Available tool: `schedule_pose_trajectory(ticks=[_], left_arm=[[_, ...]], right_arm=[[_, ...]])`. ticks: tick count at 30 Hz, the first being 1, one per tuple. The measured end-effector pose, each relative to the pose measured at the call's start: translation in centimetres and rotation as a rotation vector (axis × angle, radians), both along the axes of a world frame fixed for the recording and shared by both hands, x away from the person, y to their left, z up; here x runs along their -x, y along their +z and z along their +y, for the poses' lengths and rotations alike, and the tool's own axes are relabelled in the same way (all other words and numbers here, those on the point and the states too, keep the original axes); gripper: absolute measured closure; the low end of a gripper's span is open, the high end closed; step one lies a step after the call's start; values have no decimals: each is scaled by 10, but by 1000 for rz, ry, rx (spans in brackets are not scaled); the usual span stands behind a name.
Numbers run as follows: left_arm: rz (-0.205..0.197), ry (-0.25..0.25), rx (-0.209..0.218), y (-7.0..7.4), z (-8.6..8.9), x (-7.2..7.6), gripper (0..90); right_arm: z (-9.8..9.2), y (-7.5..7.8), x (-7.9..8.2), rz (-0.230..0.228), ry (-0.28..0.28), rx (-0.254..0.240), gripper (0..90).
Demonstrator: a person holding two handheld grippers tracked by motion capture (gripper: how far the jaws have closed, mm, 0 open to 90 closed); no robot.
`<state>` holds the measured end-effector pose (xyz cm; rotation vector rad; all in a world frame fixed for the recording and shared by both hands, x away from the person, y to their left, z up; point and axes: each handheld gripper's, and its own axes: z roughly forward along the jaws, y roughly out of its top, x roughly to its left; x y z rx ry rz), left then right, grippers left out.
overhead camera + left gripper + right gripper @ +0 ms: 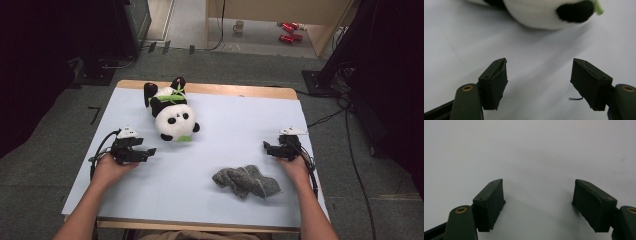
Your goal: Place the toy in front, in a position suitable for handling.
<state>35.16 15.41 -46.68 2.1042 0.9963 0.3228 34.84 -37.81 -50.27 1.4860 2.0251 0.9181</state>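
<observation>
A black and white plush panda (171,112) with a green bamboo sprig lies on its back at the far left of the white table top (235,125). A crumpled grey cloth (246,181) lies near the front, right of centre. My left gripper (148,151) rests on the table left of centre, pointing right, a little in front of the panda. Its jaws stand open with nothing between them, and the panda's head (544,13) shows beyond them. My right gripper (266,146) sits near the right edge, pointing left, open over bare table (536,157).
The table's wooden rim (235,91) shows at the far edge. Grey carpet surrounds the table, with cables (350,145) on the right. A mug (239,26) and red cans (288,31) sit on the floor far behind.
</observation>
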Motion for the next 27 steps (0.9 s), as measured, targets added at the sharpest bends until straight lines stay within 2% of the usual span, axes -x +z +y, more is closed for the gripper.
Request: schedule_pose_trajectory(ticks=[4,6,7,12,19,24,25,27], left_arm=[[-18,0,20,9,0,-1,323],[-14,7,32,13,2,-5,340],[5,5,33,16,3,-10,349],[32,2,47,25,4,-20,370],[19,3,53,39,2,-37,397],[21,7,83,45,0,-48,404],[22,6,75,49,-1,-54,406],[19,6,70,50,-1,-56,414]], right_arm=[[0,0,0,2,-2,0,247],[0,0,0,2,-1,0,247],[0,0,0,2,-2,0,247],[0,0,0,4,-4,1,247],[4,3,-1,22,-23,20,251],[4,3,-1,25,-30,11,253],[4,2,0,23,-32,8,253],[4,2,0,21,-39,6,254]])
